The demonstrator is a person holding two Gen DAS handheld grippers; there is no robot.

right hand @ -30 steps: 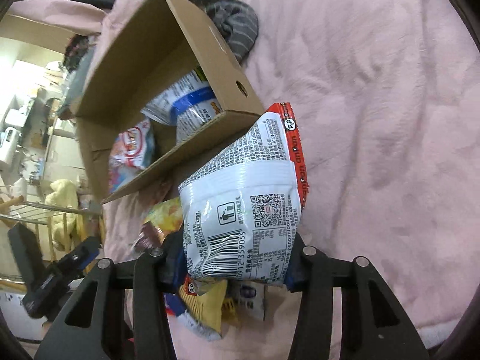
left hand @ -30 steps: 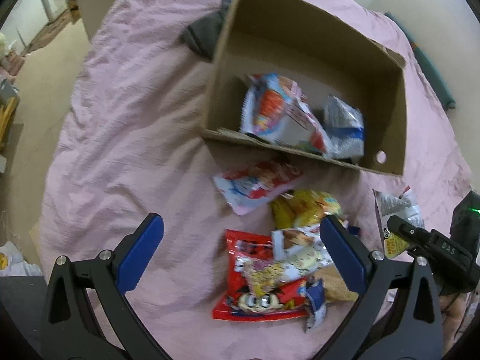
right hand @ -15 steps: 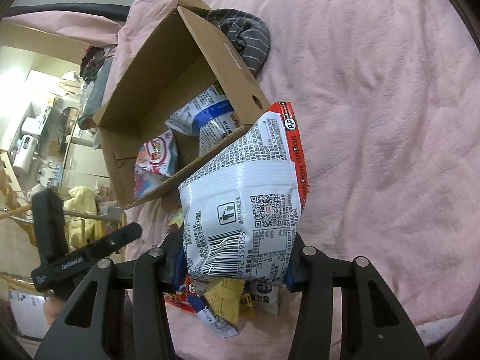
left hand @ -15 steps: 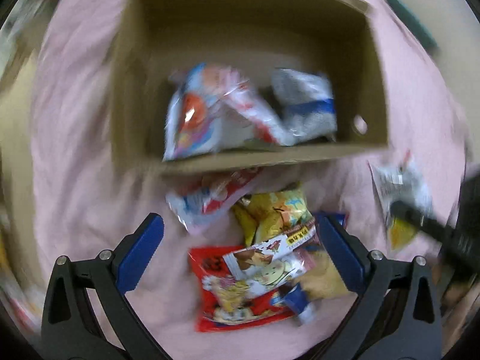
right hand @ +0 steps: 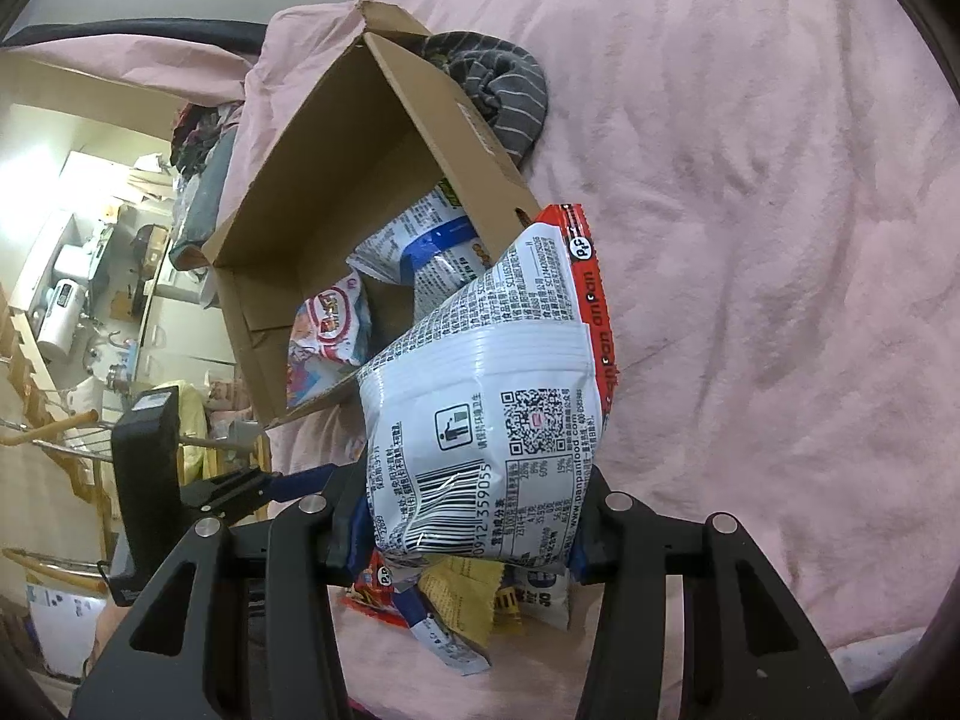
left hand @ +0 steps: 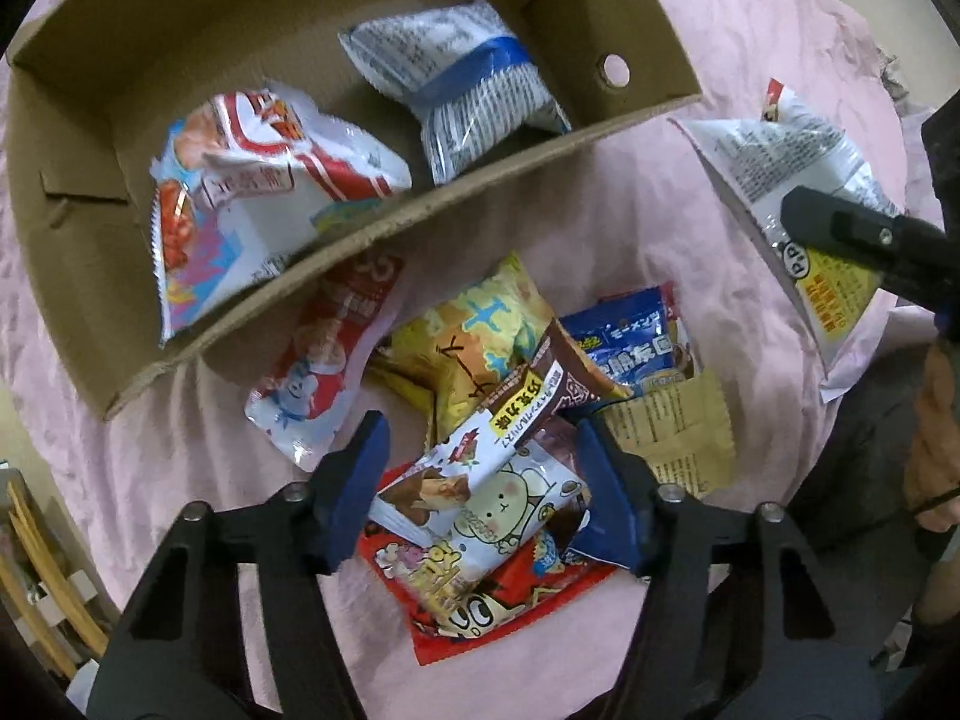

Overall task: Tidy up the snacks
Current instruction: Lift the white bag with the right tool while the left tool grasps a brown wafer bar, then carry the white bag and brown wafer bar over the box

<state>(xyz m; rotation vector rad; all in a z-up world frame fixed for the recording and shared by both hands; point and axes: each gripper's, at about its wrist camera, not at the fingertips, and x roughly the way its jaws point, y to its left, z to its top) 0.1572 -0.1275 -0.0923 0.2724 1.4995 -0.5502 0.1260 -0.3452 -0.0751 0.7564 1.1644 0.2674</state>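
Note:
My left gripper [left hand: 483,486] points straight down over a heap of snacks on the pink bedspread [left hand: 150,450]. Its jaws are closing, and the blue pads meet both edges of a white and brown chocolate packet [left hand: 510,468] with a bear on it. Under the packet lies a red packet [left hand: 480,606]. Yellow [left hand: 474,330], blue [left hand: 630,342] and tan [left hand: 678,438] packets lie beside it. My right gripper [right hand: 468,534] is shut on a white bag with a red edge [right hand: 492,390], held up by the open cardboard box [right hand: 336,180]. Two bags [left hand: 252,180] [left hand: 456,78] lie inside the box.
A red and white packet [left hand: 324,360] lies against the box's near wall [left hand: 420,216]. A grey striped cloth [right hand: 504,84] sits behind the box. The bed's edge runs along the left, with cluttered furniture [right hand: 72,276] beyond. A person's hand [left hand: 936,420] shows at the right.
My left gripper has swung round and come down over the snack heap, and its jaws have narrowed from wide apart onto the chocolate packet. The right gripper still holds its bag.

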